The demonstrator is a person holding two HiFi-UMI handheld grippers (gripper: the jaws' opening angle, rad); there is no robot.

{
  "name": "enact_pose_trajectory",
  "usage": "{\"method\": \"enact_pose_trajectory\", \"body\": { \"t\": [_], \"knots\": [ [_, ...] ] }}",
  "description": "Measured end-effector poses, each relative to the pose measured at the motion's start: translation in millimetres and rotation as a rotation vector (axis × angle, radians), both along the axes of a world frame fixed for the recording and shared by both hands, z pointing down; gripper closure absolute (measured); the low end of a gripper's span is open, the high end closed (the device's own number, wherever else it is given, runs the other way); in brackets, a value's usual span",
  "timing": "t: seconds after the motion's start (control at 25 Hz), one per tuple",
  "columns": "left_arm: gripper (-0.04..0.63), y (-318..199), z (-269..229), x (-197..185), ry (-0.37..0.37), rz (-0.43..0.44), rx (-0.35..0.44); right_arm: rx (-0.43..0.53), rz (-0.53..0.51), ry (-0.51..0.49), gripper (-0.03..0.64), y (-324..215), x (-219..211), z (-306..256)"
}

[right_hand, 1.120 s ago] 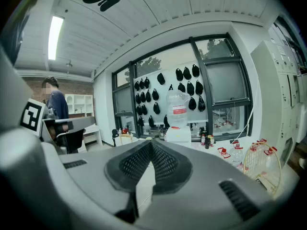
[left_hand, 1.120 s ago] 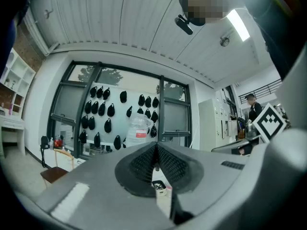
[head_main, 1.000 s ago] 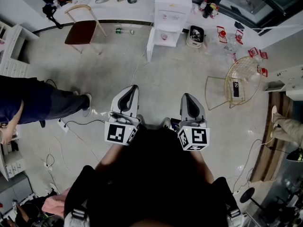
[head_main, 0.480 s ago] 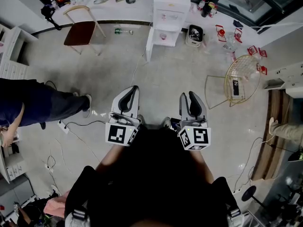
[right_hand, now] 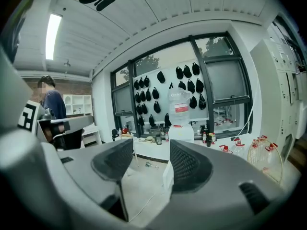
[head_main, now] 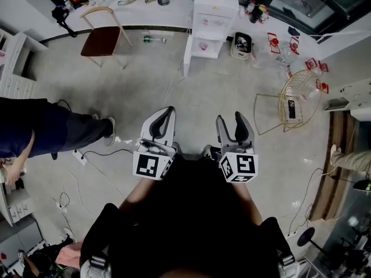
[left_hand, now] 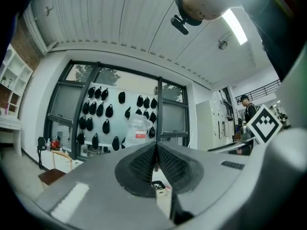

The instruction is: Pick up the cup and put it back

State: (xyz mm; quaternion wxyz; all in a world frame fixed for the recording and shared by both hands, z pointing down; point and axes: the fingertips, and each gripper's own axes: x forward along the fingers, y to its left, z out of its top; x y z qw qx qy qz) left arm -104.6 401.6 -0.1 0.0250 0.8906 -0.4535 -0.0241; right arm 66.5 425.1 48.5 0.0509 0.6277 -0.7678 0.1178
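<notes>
Now left tongs [head_main: 164, 117] sit closed; right tongs [head_main: 233, 121], just spreading apart, hold nothing.

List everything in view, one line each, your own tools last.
Chair: one, brown seat with a pale frame, far left on the floor.
Cabinet: one, white, top centre.
Bottle: one, greenish, lying on the floor between chair and cabinet.
Wire chair: one, gold, right.
Bystander: one, dark clothes, left edge.
Legs: one pair, beige trousers, right edge.
Left tool: one, grey, jaws together, empty.
Right tool: one, grey, jaws have just been opening, nothing between them.
</notes>
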Motion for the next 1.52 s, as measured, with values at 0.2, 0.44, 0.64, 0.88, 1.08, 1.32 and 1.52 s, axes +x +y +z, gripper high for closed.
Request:
{"method": "enact_pose_trajectory", "body": {
  "t": [0.2, 0.44, 0.64, 0.88, 1.08, 1.32, 1.52],
  "knots": [
    [0.588, -7, 9, -22, -0.005, 0.029, -0.024, -0.014, 0.035, -0.002, 0.385, -8, -18, 4],
    [0.588, -20, 16, -45, -0.003, 0.081, -0.024, -0.034, 0.072, 0.008, 0.388, -14, -39, 13],
    [0.588, -43, 25, -48, 0.008, 0.087, -0.057, -0.071, 0.08, 0.005, 0.388, -34, -45, 26],
    [0.588, -94, 35, -28, 0.027, 0.071, -0.073, -0.065, 0.062, -0.007, 0.388, -96, -24, 42],
    [0.588, -154, 39, -4, 0.01, 0.049, -0.068, -0.05, 0.03, -0.001, 0.39, -172, 3, 52],
    [0.588, -245, 32, 31, -0.023, -0.005, -0.059, -0.056, 0.0, 0.001, 0.388, -276, 48, 60],
    [0.588, -289, 33, 62, -0.028, -0.035, -0.054, -0.071, -0.051, 0.008, 0.388, -337, 70, 74]
  ]
}}
